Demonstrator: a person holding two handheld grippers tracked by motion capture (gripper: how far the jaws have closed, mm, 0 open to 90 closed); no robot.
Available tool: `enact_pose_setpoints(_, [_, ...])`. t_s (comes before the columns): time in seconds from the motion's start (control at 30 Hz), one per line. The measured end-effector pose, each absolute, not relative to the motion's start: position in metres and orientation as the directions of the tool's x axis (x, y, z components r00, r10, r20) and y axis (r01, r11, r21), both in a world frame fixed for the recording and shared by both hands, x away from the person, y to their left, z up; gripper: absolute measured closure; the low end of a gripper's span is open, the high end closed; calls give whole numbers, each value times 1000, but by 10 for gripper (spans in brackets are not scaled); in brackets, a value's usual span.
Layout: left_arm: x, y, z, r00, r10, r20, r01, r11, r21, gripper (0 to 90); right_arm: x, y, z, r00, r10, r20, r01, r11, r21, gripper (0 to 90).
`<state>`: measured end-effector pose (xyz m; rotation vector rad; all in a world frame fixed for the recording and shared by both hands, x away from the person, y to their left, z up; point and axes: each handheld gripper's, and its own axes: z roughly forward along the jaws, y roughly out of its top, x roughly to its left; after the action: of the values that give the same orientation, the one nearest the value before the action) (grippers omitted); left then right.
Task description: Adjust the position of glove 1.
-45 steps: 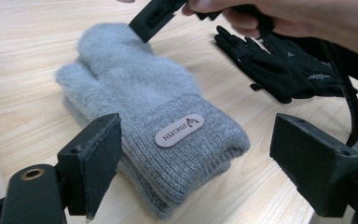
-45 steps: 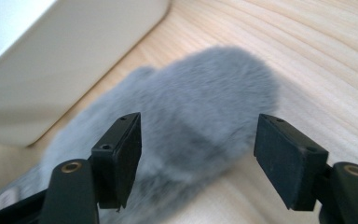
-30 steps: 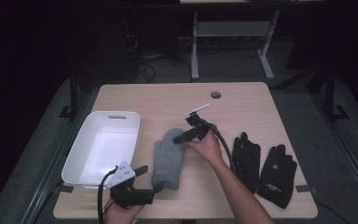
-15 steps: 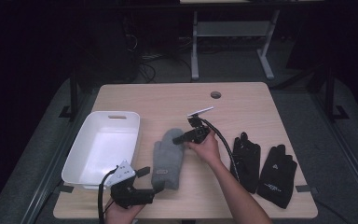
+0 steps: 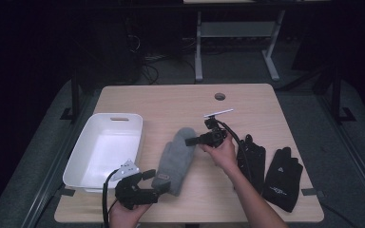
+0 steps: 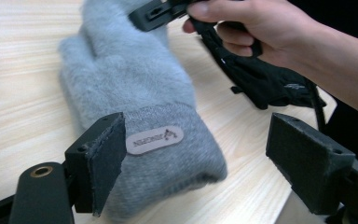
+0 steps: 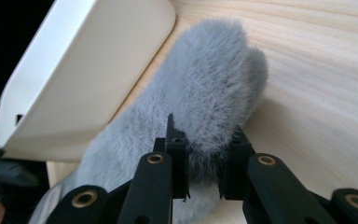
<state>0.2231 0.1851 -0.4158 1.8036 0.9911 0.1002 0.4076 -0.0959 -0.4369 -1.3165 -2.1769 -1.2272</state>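
A grey fuzzy mitten (image 5: 177, 156) lies lengthwise on the wooden table (image 5: 171, 102), cuff toward the front edge. My right gripper (image 5: 190, 141) reaches over its fingertip end from the right, and its jaws are shut on a pinch of the grey mitten (image 7: 209, 116). My left gripper (image 5: 154, 180) sits at the cuff with its jaws wide open. In the left gripper view the mitten's cuff (image 6: 168, 154), with its small label, lies between the two pads (image 6: 107, 163).
A white bin (image 5: 105, 152) stands left of the mitten, close beside it. Two black gloves (image 5: 266, 166) lie at the right front of the table. A small white stick (image 5: 218, 113) lies behind the right gripper. A round hole (image 5: 220, 96) is near the far edge.
The right gripper has shifted slightly toward the mitten's tip. The left gripper has barely moved.
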Motion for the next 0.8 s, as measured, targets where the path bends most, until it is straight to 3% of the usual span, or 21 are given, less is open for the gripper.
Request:
enact_pose_setpoints(0.47, [259,157,-414,611,672,-418,666,-152,730,202,386,-163,-431,-507,605,614,832,156,533,776])
enact_pose_setpoints(0.8, [285,140,-434,534,703,-470,764,-162,625,197,385,-181,-440,-497,631,596,832,150,534,771])
